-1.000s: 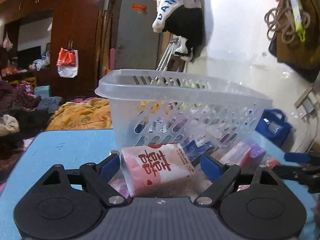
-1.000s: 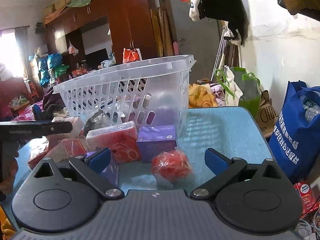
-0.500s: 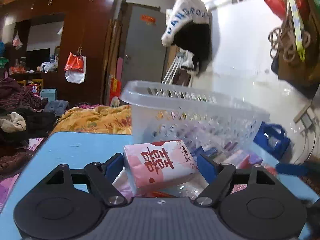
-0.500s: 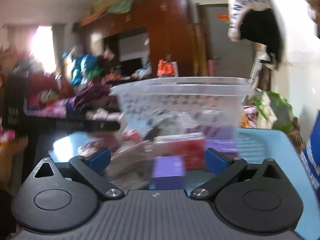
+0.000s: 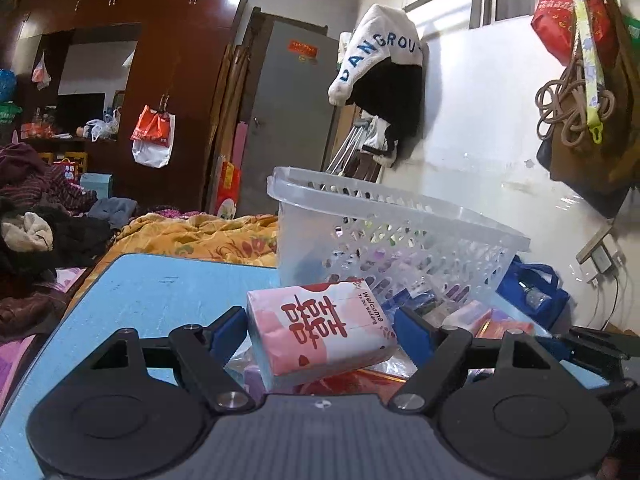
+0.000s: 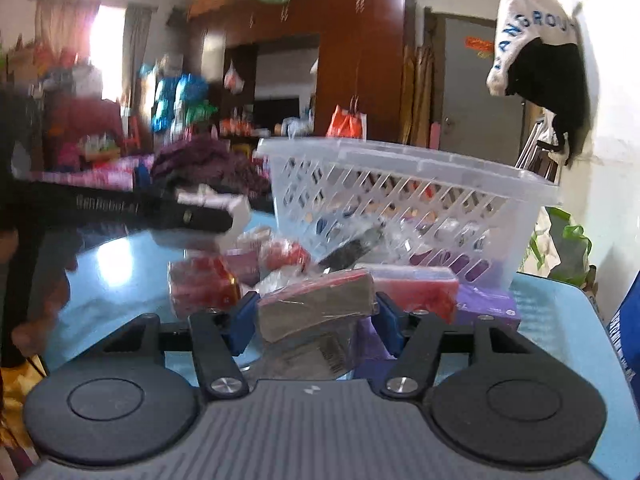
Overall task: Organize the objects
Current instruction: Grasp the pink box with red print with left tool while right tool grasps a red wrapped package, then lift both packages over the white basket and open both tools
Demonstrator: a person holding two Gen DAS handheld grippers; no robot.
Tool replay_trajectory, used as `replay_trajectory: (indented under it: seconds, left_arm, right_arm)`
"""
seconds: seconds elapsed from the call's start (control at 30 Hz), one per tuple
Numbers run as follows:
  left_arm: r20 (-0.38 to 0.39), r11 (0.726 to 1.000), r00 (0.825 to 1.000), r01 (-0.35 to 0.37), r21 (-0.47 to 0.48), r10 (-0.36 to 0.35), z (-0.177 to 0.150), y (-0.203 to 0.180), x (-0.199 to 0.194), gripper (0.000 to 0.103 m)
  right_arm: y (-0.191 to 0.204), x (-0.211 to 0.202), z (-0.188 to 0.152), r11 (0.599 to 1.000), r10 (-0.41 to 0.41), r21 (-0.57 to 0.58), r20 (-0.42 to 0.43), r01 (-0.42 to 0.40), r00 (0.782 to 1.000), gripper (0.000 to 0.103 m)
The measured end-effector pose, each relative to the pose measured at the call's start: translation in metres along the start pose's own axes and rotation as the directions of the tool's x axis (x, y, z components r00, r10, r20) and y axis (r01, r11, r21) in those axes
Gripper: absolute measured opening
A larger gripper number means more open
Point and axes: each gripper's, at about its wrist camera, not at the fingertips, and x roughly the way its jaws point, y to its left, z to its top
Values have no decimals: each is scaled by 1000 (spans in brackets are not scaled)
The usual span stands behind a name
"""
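The pink-and-white tissue pack (image 5: pixel 320 330) carries large red double-happiness characters and small print beginning "Welcome"; it sits lifted between the blue pads of the left gripper (image 5: pixel 320 330), which are clamped on its two ends, just near of the clear slotted basket (image 5: pixel 400 236). A white-and-black garment (image 5: pixel 380 68) hanging on the far wall reads "DANGROU" in blue letters, and a red notice on the grey door (image 5: pixel 288 120) is too small to read. Everything rests on a pale blue table (image 5: pixel 160 292) in a cluttered bedroom with a dark wood wardrobe (image 5: pixel 168 60) and an orange quilt (image 5: pixel 192 236). Only the right wrist view shows the right gripper (image 6: pixel 314 314), its jaws closing with a dark flat packet in clear wrap (image 6: pixel 316 308) between them, pads touching its ends, beside a purple box (image 6: pixel 488 306) and red packets (image 6: pixel 204 284); its barcode label is illegible.
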Motion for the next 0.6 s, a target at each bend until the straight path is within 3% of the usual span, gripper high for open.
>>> replay_trajectory:
  seconds: [0.1,0.23,0.6]
  left_arm:
    - [23,1000,1000,13,-3,-12,-2,-1,-5,83]
    - [55,1000,998,18,5,-18,-4,-5,-11,83]
    - [73,998,996,38,40,-40,-10,-13,-15,83]
  right_arm:
    - [-13,-9,-3,997,8,74,73,-13,997,63]
    - [-11,-14,-3,998,-32,65,129,24,991,63]
    - [-13,-15,-2,995,-50,88,157,36,986,63]
